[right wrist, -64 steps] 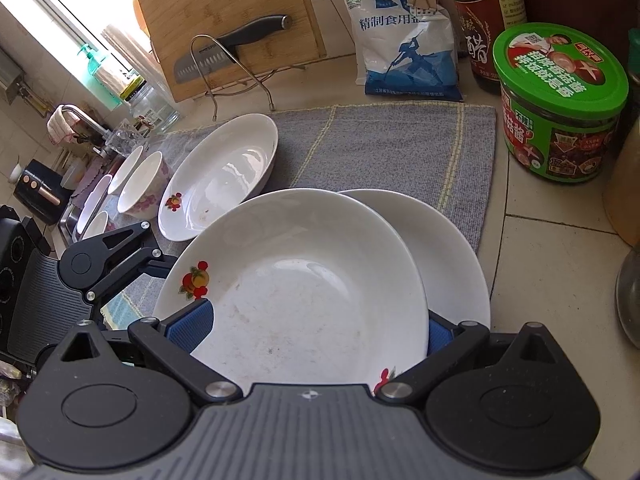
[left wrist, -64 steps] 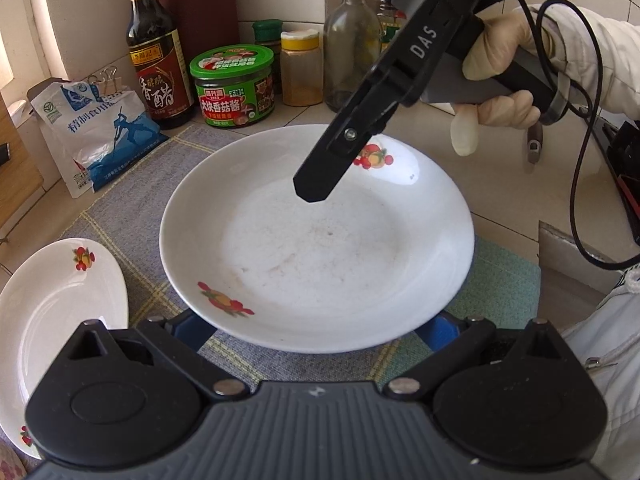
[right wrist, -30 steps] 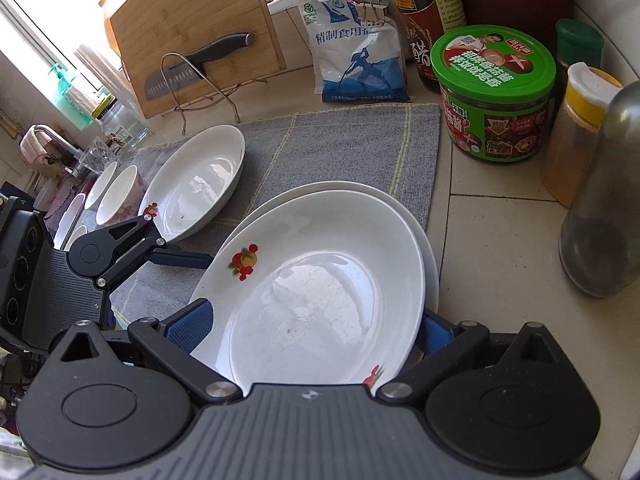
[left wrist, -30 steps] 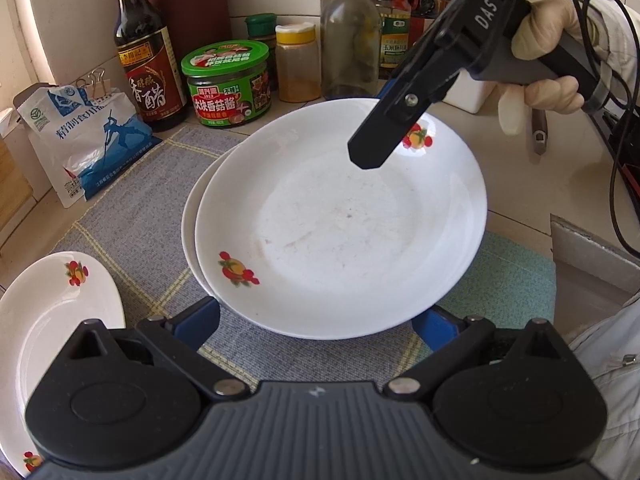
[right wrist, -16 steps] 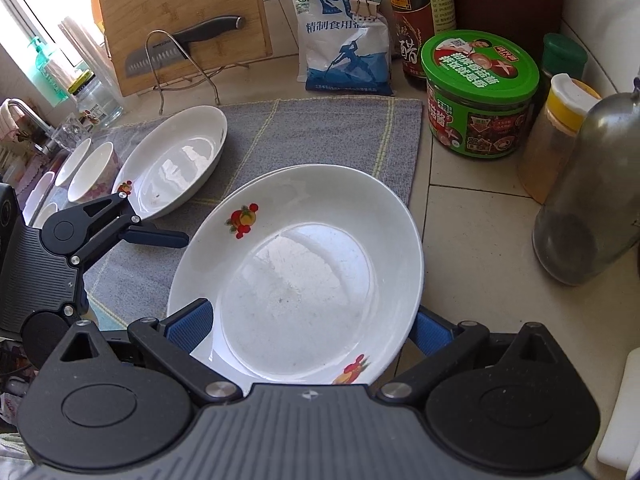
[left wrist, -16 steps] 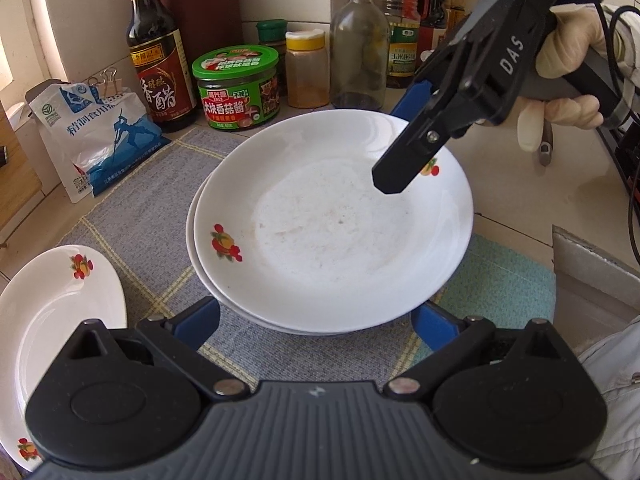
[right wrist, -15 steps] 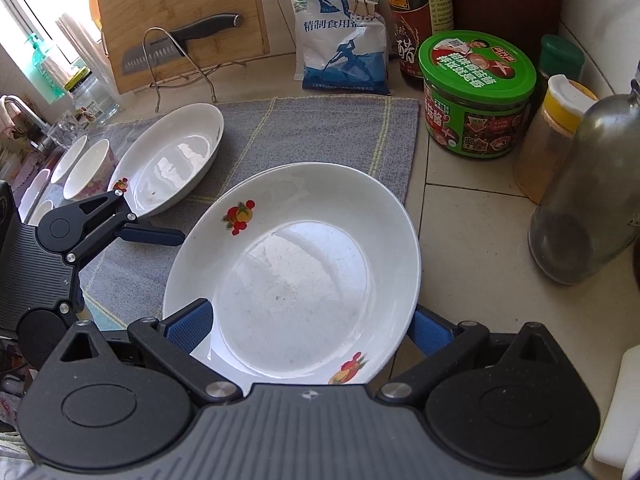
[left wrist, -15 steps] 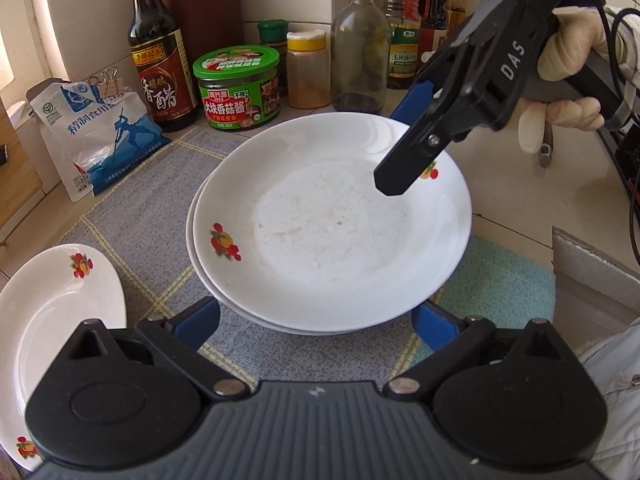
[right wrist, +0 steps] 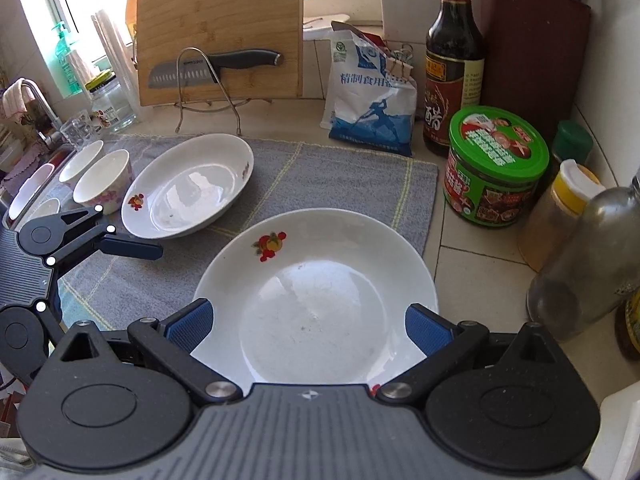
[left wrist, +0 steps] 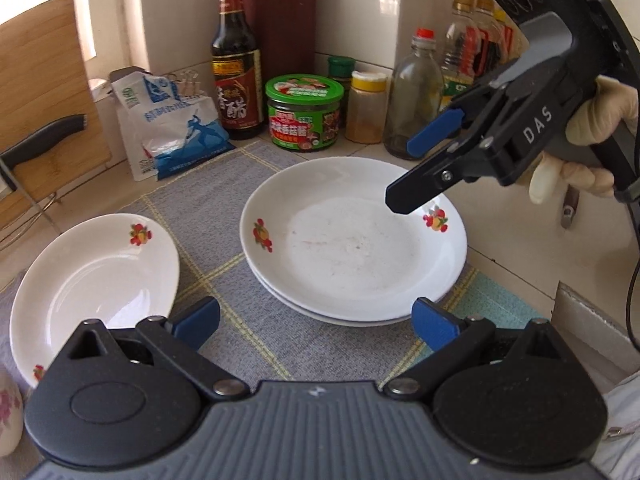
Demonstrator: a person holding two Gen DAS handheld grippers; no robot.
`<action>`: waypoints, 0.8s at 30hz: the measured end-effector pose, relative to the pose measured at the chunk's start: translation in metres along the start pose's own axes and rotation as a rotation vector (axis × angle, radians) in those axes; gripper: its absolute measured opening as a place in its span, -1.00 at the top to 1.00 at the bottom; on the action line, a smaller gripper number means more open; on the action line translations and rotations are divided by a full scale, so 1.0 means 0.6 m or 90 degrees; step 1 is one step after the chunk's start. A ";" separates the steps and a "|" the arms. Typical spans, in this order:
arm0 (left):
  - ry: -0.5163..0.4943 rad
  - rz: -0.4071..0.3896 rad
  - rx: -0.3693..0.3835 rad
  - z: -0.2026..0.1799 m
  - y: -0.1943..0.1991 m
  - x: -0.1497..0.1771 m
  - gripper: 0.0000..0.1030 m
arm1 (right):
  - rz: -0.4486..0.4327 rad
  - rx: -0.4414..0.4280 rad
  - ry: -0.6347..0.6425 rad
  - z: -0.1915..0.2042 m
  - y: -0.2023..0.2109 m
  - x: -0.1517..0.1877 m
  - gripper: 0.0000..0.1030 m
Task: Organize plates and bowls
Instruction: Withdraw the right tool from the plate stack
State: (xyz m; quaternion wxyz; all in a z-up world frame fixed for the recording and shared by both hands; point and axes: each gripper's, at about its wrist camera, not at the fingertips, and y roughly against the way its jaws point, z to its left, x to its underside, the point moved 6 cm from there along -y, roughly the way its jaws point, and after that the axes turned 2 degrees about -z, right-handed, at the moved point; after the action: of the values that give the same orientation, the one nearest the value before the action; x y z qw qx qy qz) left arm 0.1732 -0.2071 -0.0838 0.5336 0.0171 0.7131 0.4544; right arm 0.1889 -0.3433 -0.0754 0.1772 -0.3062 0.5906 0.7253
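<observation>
Hovering above stacked plates (left wrist: 356, 240): right claw (left wrist: 412, 172), spread wide, empty, fingers angled down toward 7 o'clock over stack's 2 o'clock rim, gloved hand (left wrist: 588, 148) on handle. Left claw (left wrist: 316, 320) low at 6 o'clock of stack, also gaping, clear of rim. Stack sits on grey cloth (left wrist: 208, 208) on surface. Single plate (left wrist: 96, 280) at 9 o'clock, apart. Small bowls (right wrist: 104, 180) beyond it.
</observation>
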 end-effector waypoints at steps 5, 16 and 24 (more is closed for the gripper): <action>0.092 -0.006 -0.063 0.017 0.042 0.026 -0.97 | -0.059 -0.050 -0.011 0.025 -0.003 -0.020 -1.00; 0.154 0.022 -0.152 0.091 0.077 0.082 -0.97 | -0.043 -0.058 -0.004 0.085 -0.054 -0.037 -1.00; 0.171 0.017 -0.216 0.170 0.039 0.108 -0.98 | -0.032 0.015 -0.005 0.124 -0.071 -0.054 -1.00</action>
State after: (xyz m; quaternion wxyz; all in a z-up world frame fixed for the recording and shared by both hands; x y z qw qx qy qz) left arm 0.2140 -0.0962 -0.1183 0.4232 -0.1241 0.6906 0.5732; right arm 0.2219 -0.2579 -0.0777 0.2014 -0.3162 0.5907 0.7145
